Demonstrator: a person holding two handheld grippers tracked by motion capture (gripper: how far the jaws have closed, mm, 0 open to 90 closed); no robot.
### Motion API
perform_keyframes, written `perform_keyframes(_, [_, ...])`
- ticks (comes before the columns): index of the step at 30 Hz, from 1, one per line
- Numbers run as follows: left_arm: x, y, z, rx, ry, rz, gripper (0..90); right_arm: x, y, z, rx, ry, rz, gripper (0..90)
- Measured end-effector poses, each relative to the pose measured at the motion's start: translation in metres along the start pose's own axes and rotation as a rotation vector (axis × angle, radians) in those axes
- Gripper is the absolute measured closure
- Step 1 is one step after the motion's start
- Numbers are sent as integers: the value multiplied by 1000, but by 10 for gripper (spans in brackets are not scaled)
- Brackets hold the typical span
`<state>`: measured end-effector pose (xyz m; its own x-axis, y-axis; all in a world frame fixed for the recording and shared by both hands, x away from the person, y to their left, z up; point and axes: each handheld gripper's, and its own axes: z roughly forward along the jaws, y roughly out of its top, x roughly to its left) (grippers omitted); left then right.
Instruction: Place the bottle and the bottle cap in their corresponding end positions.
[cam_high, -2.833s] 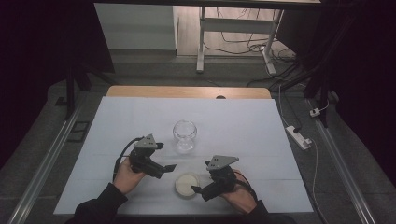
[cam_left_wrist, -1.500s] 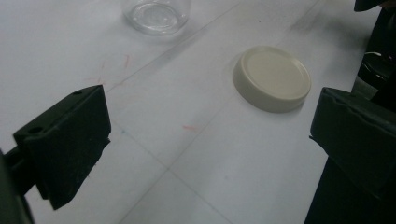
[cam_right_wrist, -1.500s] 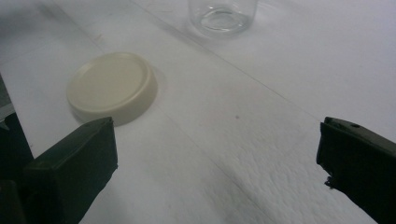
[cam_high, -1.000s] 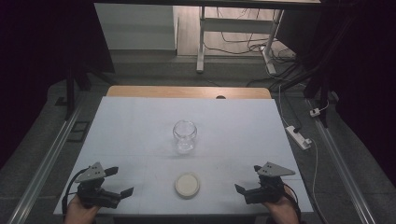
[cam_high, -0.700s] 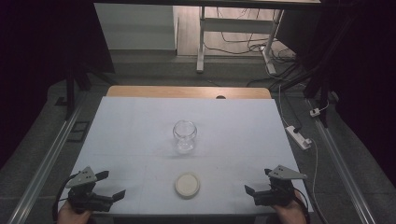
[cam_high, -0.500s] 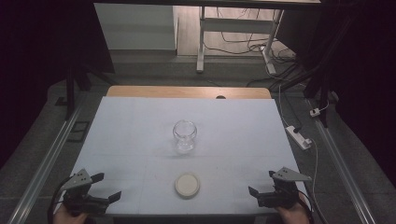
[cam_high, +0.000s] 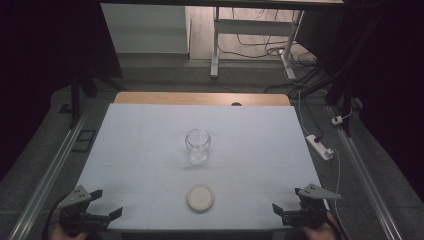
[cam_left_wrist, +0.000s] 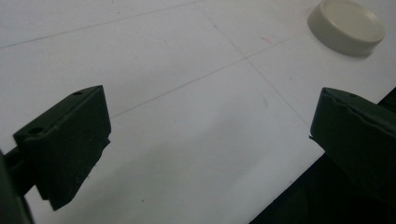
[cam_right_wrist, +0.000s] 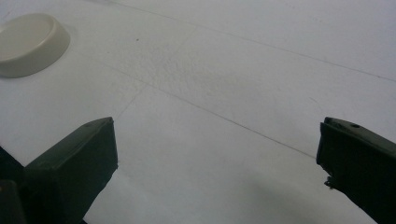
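A clear glass jar stands upright and open on the table's white sheet. Its round cream lid lies flat nearer the front edge, apart from the jar.

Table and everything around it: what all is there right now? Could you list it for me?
glass jar: one, clear, upright and lidless at the middle of the table
lid: one, cream, flat on the table, nearer the person than the jar and apart from it
table: one, white top with a wooden strip along its far edge
power strip: one, white, on the floor to the right of the table
left gripper: one, black, open, at the table's near left corner
right gripper: one, black, open, at the table's near right corner
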<state>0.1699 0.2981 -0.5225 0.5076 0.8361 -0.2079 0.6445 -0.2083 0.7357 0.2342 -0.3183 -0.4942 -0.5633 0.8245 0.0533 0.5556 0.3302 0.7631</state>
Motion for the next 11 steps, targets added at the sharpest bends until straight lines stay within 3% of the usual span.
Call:
perform_keyframes(6, [-3,-1,2,49,19,18,0,-2,-3,-5,3,-2,21,0])
perform_keyframes(11, [-3,0,3,61,15,11,0,-1,-4,-4,11,-3,16,0])
